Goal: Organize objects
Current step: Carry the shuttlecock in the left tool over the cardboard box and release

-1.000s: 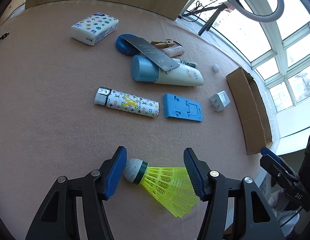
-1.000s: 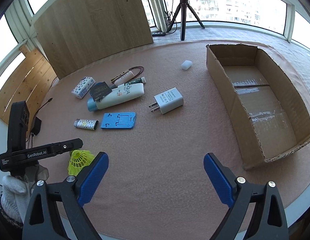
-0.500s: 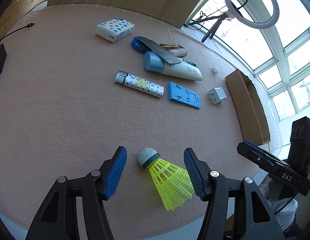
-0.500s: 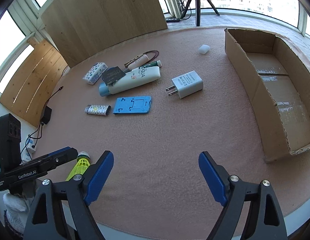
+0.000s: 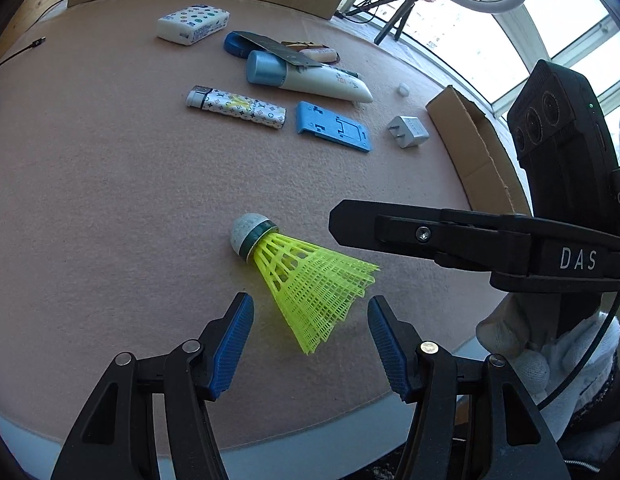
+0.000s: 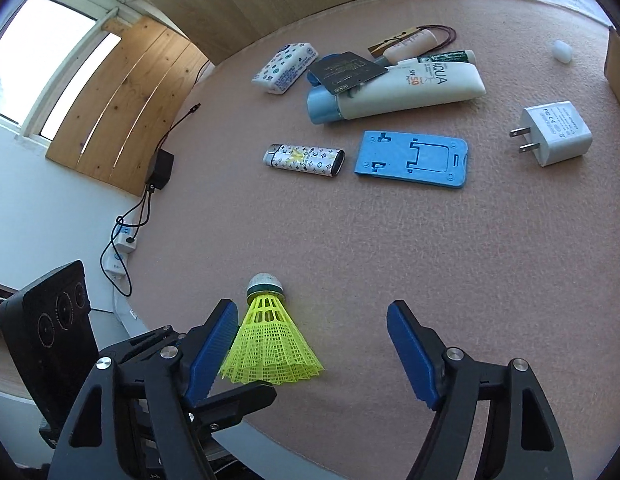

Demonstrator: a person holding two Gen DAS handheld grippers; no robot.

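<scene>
Left wrist view: the left gripper (image 5: 310,336) is spread wide, empty, behind the yellow plastic-skirted shuttlecock (image 5: 299,274) lying on the pink felt table (image 5: 109,200). The brown cardboard box (image 5: 476,152), beyond the shuttlecock, is partly hidden.

Right wrist view: the right gripper (image 6: 312,344) gapes, holding nothing; its left pad (image 6: 213,344) overlaps the shuttlecock (image 6: 269,344) skirt, contact unclear.

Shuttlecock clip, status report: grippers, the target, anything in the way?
Left gripper open, right gripper open, both empty. Yellow shuttlecock lying on the table, ungripped. Nothing blocking it.

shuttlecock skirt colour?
Neon yellow mesh skirt on the shuttlecock, grey cork tip with a green band; clearest in left wrist view.
</scene>
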